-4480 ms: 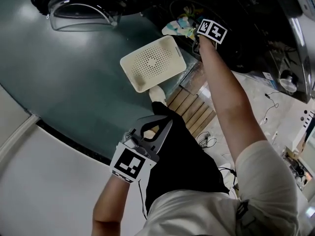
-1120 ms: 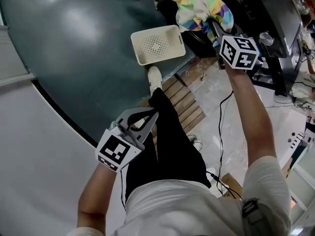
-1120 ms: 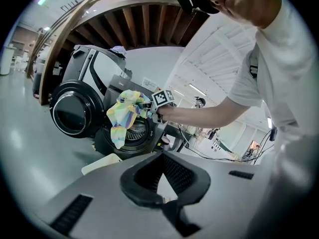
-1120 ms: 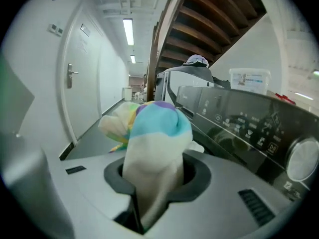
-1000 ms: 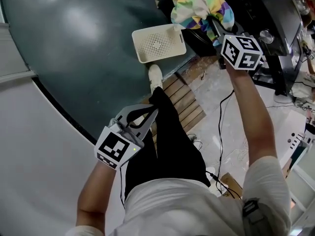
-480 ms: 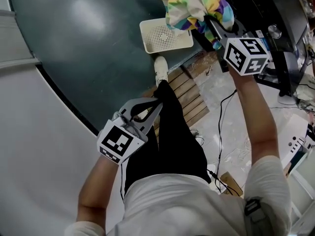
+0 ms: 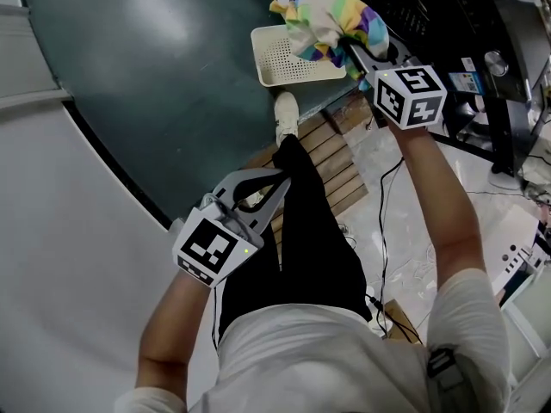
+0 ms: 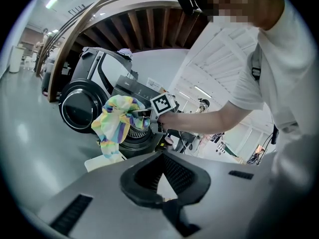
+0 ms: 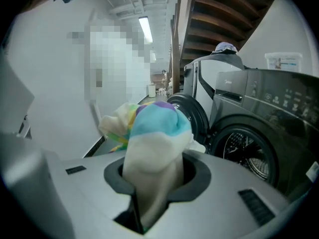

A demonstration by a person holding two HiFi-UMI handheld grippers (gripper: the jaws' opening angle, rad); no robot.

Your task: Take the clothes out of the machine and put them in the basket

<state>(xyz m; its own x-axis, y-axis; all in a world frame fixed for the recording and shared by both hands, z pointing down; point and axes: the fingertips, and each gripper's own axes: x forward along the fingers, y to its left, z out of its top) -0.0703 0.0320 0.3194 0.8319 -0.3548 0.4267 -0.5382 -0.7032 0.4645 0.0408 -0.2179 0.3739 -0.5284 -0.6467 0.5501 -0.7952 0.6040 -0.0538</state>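
Observation:
A crumpled cloth (image 7: 325, 22) in yellow, green, blue and purple stripes hangs from my right gripper (image 7: 353, 48), which is shut on it. In the head view it hangs over the right part of the white perforated basket (image 7: 280, 58) on the floor. The cloth (image 9: 152, 133) fills the right gripper view, and the jaws pinch a white fold of it. The washing machine's open drum (image 9: 251, 156) is just to the right. My left gripper (image 7: 277, 181) is held low by the person's leg, shut and empty. From there I see the cloth (image 8: 115, 121), the basket (image 8: 99, 162) and the drum (image 8: 133, 133).
The round machine door (image 8: 79, 111) stands open to the left. A white shoe (image 7: 285, 114) and a black trouser leg stand by a wooden slatted platform (image 7: 331, 166). Cables (image 7: 383, 188) trail over the pale floor on the right. A pale wall edge (image 7: 52, 101) borders the dark floor at left.
My right gripper has carried the cloth down and left, from beside the machine opening to over the basket. The left gripper has stayed where it was.

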